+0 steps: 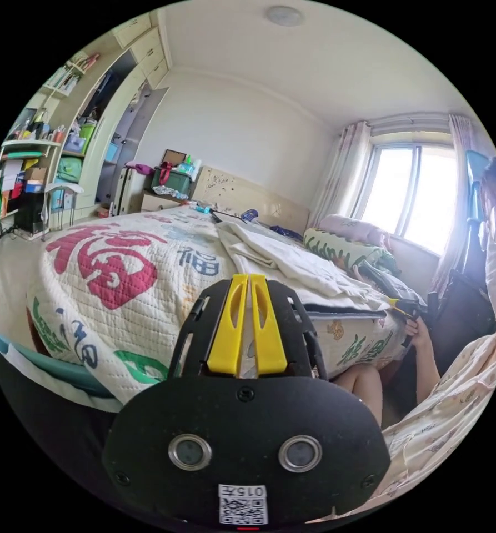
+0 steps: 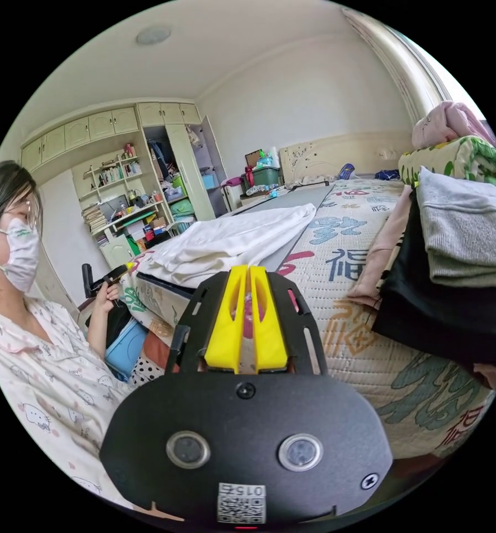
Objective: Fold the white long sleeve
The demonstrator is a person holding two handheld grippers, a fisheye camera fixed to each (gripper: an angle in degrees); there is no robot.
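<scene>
The white long sleeve (image 1: 292, 261) lies loosely heaped on a grey mat on the bed. In the right gripper view the same white garment (image 2: 225, 241) rests near the bed's edge. My left gripper (image 1: 248, 277) is shut, its yellow jaws together with nothing between them, held off the bed's edge short of the garment. My right gripper (image 2: 246, 270) is shut too, empty, held beside the bed just short of the garment. The other gripper (image 1: 400, 305) shows in a person's hand at the bed's far side, and likewise in the right gripper view (image 2: 111, 276).
A quilted bedspread (image 1: 109, 261) with large printed characters covers the bed. A stack of folded clothes (image 2: 464, 250) sits at the right of the bed. A person in patterned pyjamas (image 2: 42, 366) sits beside the bed. Shelves and wardrobes (image 1: 53, 161) line the far wall.
</scene>
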